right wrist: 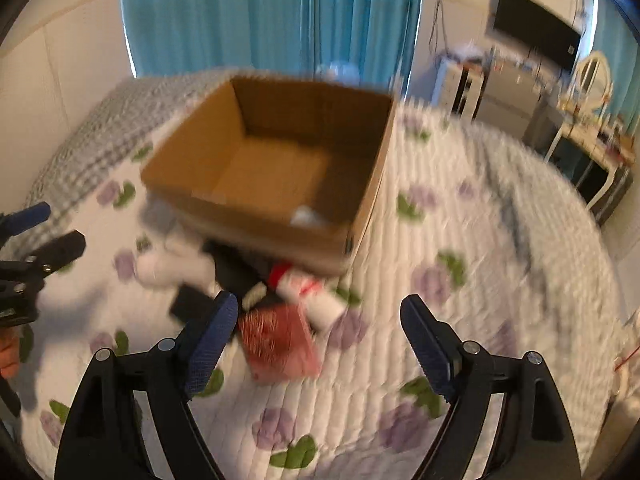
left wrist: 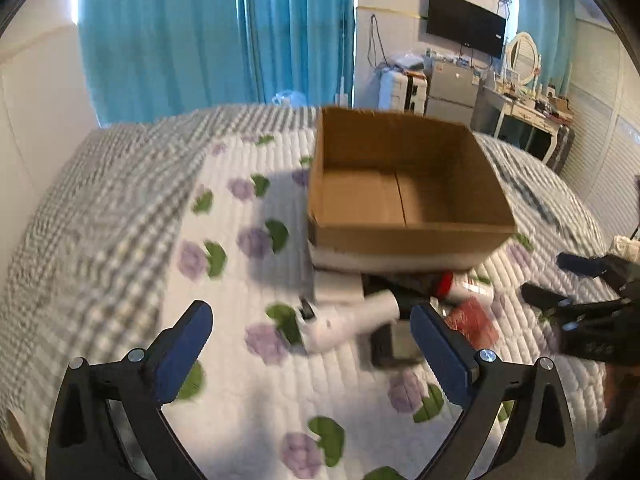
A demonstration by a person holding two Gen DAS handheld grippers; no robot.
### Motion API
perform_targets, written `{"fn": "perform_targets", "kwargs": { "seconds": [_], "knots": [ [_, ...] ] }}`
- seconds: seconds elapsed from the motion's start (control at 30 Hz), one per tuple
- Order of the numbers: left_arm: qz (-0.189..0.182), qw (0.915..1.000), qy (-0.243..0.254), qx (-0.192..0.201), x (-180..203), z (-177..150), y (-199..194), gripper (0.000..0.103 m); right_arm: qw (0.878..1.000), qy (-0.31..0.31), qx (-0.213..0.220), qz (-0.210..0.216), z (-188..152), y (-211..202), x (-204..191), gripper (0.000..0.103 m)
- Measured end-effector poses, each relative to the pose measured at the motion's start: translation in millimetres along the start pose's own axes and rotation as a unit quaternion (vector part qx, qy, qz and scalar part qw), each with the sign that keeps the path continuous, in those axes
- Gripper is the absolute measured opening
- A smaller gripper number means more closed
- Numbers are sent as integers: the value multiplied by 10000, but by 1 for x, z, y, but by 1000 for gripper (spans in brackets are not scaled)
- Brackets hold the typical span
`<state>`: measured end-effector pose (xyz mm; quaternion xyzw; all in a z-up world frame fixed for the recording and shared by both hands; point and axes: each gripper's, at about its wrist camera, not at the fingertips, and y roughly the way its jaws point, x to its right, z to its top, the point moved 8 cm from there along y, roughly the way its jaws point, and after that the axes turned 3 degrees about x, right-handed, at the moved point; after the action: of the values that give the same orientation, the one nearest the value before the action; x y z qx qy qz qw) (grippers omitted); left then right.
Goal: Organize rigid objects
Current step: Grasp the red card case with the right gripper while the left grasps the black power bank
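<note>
An open cardboard box (left wrist: 404, 236) stands on the bed; in the right wrist view (right wrist: 256, 224) a small white thing lies in its near corner. A pile of objects lies in front of it: a white hair-dryer-like object (left wrist: 352, 322), a dark flat box (left wrist: 394, 344), a red packet (left wrist: 474, 320) (right wrist: 280, 340), and a white bottle with a red cap (right wrist: 316, 296). My left gripper (left wrist: 312, 322) is open above the pile, empty. My right gripper (right wrist: 318, 314) is open over the red packet, empty. Both views are blurred.
The bed has a white quilt with purple flowers (left wrist: 256, 384) and a grey checked blanket (left wrist: 100, 216) at left. Blue curtains (left wrist: 208, 32), a suitcase, a small fridge, a wall television and a dressing table (left wrist: 524, 108) stand beyond the bed.
</note>
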<state>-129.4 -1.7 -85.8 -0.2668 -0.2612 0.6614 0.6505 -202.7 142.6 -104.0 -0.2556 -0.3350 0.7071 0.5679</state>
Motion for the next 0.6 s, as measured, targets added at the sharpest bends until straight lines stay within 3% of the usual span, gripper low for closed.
{"fn": "perform_targets", "kwargs": {
  "seconds": [0.2, 0.37, 0.47, 0.5, 0.6],
  "knots": [
    [-58, 9990, 382, -207, 19, -50, 36, 101, 9965, -134, -820, 29, -47, 61, -4, 84],
    [-178, 9978, 446, -459, 24, -72, 47, 101, 9946, -147, -1011, 188, -54, 80, -9, 79],
    [-176, 9982, 438, -358, 26, -70, 43, 101, 9932, -68, -1124, 308, -59, 91, -11, 75],
    [-195, 9983, 429, -344, 26, -71, 42, 101, 9930, -29, -1123, 362, -59, 91, -11, 73],
    [-144, 9984, 389, -378, 25, -72, 43, 101, 9920, 81, -1097, 616, -61, 89, -17, 55]
  ]
}}
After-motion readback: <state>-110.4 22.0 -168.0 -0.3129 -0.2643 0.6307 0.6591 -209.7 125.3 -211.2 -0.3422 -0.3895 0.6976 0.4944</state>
